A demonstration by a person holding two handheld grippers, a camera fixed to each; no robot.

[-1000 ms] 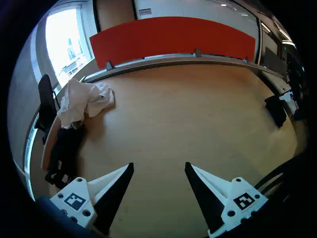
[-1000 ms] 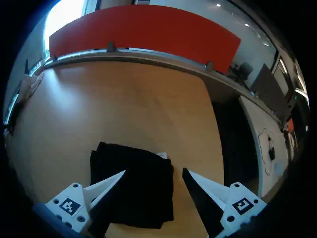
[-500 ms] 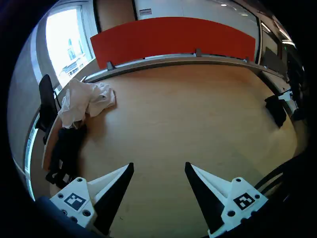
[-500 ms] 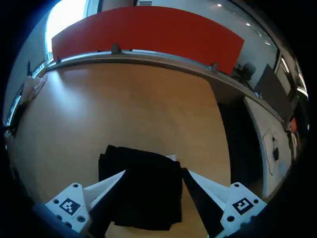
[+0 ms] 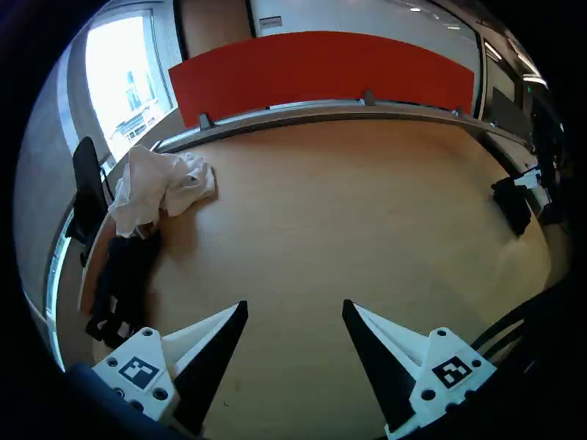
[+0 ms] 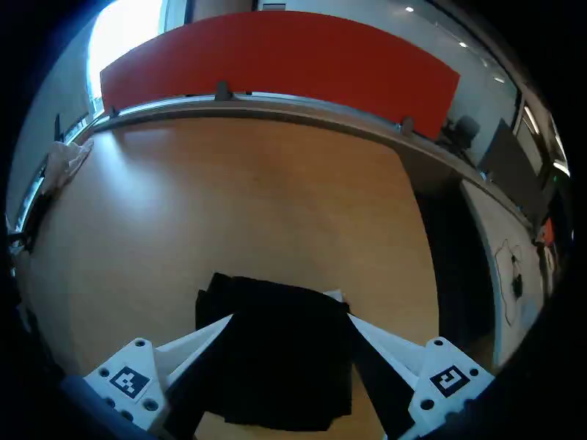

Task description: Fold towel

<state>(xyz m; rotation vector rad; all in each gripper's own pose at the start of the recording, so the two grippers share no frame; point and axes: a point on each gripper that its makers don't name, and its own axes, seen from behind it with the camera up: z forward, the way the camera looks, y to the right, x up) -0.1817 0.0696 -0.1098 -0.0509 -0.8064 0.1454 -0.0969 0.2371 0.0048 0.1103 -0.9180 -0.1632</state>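
Though folded — black towel [image 6: 279, 367] beneath right tool [image 6: 290, 317]

Left gripper [image 5: 293, 303] & right gripper [image 6: 291, 317], same build: white wedge fingers [image 5: 197, 343] w/ black inner faces, tapering to points; b/w square marker [image 5: 139, 371] + round holes at each base.

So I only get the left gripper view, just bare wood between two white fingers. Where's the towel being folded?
Observer: It's in the right gripper view. A black towel lies folded flat on the table.
Operator: Is anything gripping it?
Observer: No. The right gripper is at it, jaws open, one finger by each side edge.
Operator: What's beyond that table?
Observer: To its right, across a dark gap, there's a pale desk with a cable on it.
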